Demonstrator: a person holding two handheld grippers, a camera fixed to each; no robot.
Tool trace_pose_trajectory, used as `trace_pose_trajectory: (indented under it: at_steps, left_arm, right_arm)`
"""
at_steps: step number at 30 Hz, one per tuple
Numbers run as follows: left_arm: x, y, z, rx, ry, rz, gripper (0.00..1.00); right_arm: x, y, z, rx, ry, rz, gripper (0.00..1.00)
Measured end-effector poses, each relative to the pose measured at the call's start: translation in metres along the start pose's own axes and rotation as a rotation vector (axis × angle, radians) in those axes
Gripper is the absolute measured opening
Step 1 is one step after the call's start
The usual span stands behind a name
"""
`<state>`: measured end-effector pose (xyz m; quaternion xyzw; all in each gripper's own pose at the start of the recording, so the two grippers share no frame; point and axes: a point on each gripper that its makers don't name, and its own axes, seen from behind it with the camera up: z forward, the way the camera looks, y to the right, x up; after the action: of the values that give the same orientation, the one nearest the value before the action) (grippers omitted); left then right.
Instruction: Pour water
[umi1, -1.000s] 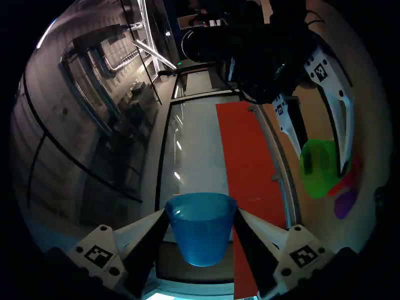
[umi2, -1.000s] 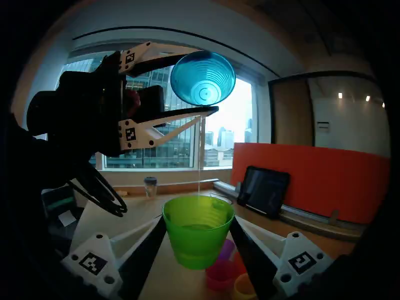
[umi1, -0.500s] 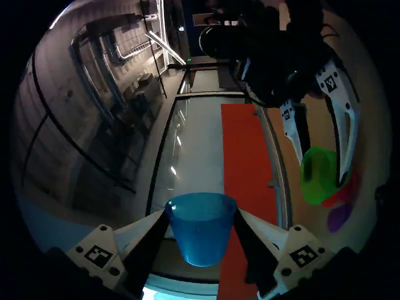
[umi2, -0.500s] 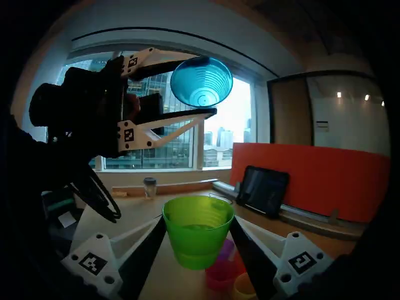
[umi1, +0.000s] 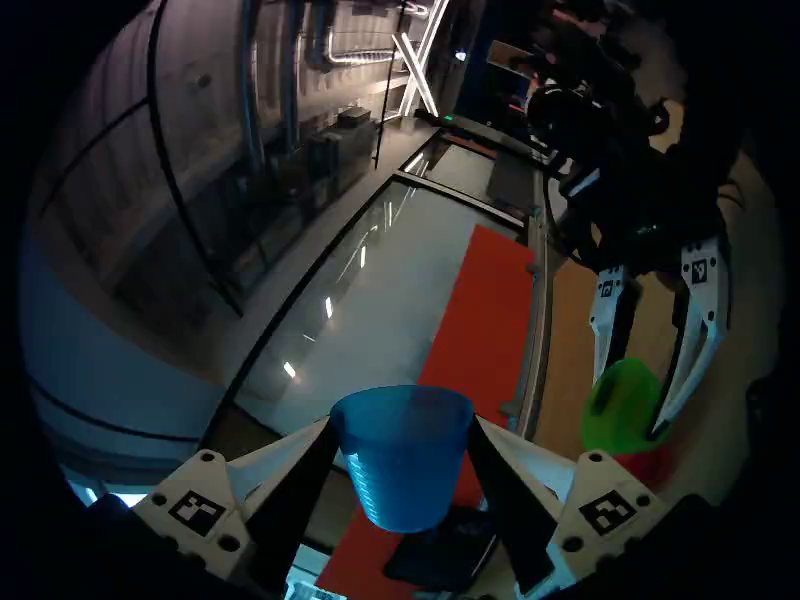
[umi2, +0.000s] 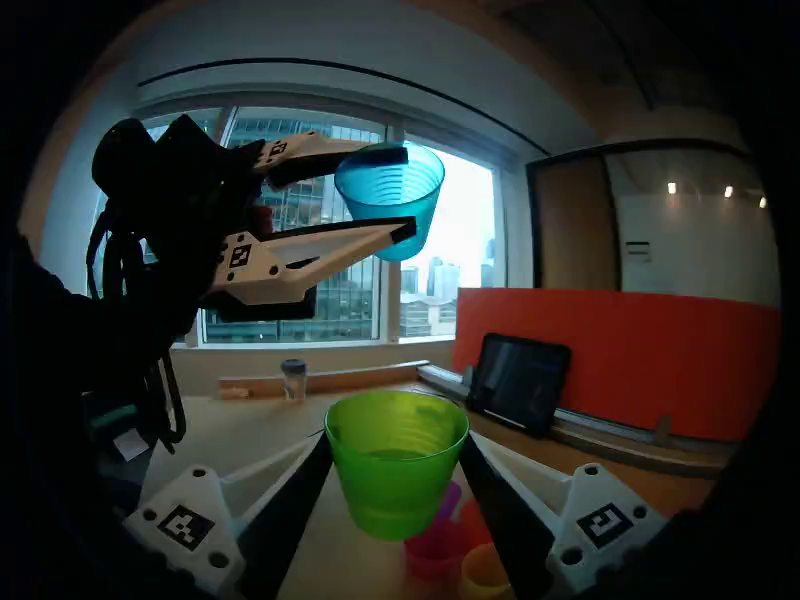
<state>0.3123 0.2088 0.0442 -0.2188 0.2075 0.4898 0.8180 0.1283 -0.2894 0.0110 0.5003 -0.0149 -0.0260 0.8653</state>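
Blue cup (umi1: 402, 470): clamped between both fingers of my left gripper (umi1: 402, 432), raised high over the table (umi2: 260, 430), nearly upright. Green cup (umi2: 397, 490): pinched between both fingers of my right gripper (umi2: 397, 440), lower down, water inside. Small coloured cups (umi2: 436, 556) sit beneath it; tablet (umi2: 518, 380) stands before orange partition (umi2: 650, 350).

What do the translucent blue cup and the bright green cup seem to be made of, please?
The translucent blue cup looks like thin, glossy plastic: light glows through its wall, which shows fine moulded ribs. The bright green cup seems to be the same kind of moulded plastic, semi-translucent and smooth, with liquid showing inside. Tinted glass is unlikely but cannot be ruled out.
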Motion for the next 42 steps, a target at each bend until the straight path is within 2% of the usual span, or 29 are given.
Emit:
trace_pose_trajectory:
  at_steps: [8,14,24,31,36,42]
  left_arm:
    - [-0.020,-0.006,0.001,0.013,-0.045,-0.199,0.87]
    - [-0.024,-0.010,-0.002,0.020,-0.050,-0.337,0.87]
    - [-0.033,-0.016,-0.003,0.037,-0.067,-0.503,0.87]
    - [-0.038,-0.018,-0.007,0.039,-0.068,-0.644,0.87]
    - [-0.041,-0.020,-0.009,0.028,-0.064,-0.769,0.87]
    - [-0.041,-0.017,-0.010,-0.013,-0.052,-0.938,0.88]
  right_arm:
    - [0.002,0.002,-0.002,-0.008,0.004,0.002,0.90]
    - [0.002,0.004,-0.004,-0.014,0.005,0.005,0.90]
    - [0.007,0.005,-0.005,-0.019,0.014,-0.002,0.90]
    - [0.009,0.002,-0.006,-0.023,0.016,-0.011,0.90]
    - [0.011,0.002,-0.007,-0.025,0.019,-0.011,0.90]
    - [0.013,0.002,-0.009,-0.026,0.021,-0.011,0.90]
